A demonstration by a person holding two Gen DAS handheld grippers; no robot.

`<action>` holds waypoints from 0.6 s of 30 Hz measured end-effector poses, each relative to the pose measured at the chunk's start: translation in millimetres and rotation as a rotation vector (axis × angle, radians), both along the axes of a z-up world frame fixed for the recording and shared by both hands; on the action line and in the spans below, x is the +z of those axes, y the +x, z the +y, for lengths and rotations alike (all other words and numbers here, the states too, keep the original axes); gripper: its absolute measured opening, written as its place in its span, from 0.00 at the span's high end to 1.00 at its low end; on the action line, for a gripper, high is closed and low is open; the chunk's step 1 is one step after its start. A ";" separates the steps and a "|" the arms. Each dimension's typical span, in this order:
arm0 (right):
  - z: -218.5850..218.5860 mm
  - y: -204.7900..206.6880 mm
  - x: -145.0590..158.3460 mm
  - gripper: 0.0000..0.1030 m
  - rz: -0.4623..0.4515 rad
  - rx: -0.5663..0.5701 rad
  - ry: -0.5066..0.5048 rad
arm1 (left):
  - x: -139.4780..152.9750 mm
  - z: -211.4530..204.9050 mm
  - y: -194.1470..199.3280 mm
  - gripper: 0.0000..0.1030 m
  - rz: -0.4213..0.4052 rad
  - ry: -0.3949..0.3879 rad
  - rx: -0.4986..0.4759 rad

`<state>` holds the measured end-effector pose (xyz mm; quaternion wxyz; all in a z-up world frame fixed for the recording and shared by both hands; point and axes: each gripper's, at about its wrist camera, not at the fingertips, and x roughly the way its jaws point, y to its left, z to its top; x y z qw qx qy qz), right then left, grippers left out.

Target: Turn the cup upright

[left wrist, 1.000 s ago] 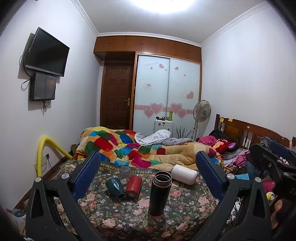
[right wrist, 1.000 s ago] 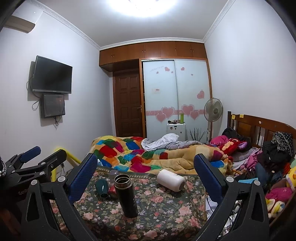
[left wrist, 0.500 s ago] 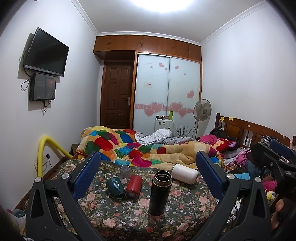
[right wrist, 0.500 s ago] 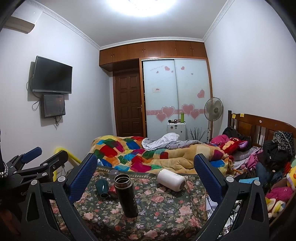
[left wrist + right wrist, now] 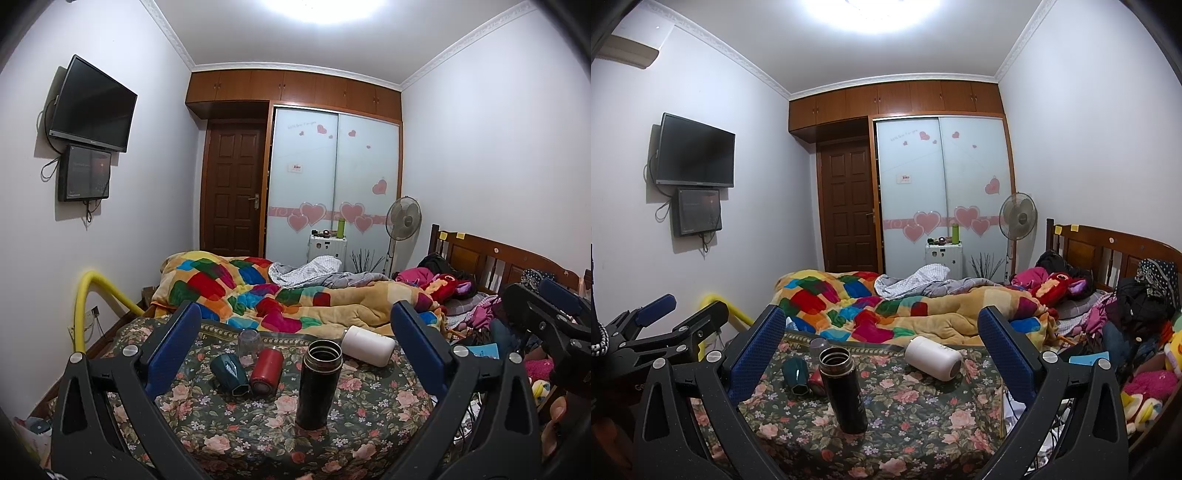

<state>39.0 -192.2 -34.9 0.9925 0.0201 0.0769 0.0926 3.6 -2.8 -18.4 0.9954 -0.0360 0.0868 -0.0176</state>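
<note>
On the floral table (image 5: pixel 373 417) a black flask (image 5: pixel 318 384) stands upright with its mouth open; it also shows in the right wrist view (image 5: pixel 844 390). A white cup (image 5: pixel 367 345) (image 5: pixel 933 357), a red cup (image 5: pixel 266 370) and a dark green cup (image 5: pixel 229 373) (image 5: pixel 795 373) lie on their sides. A clear glass (image 5: pixel 249 341) stands mouth down behind them. My left gripper (image 5: pixel 295 354) is open and empty, held in front of the table. My right gripper (image 5: pixel 881 354) is open and empty, likewise short of the cups.
A bed with a colourful quilt (image 5: pixel 266 295) lies right behind the table. Clothes and toys (image 5: pixel 1137 332) pile up at the right. A yellow hose (image 5: pixel 88 295) arcs at the left wall.
</note>
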 end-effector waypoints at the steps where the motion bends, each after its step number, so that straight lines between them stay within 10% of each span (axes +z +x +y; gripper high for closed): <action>1: 0.8 -0.1 -0.4 0.00 0.001 0.000 0.002 | -0.4 -0.3 -0.5 0.00 -0.001 0.002 0.000; 18: 7.1 1.6 0.2 0.00 0.014 0.008 0.008 | -2.2 1.8 2.7 0.00 0.018 -0.010 -0.010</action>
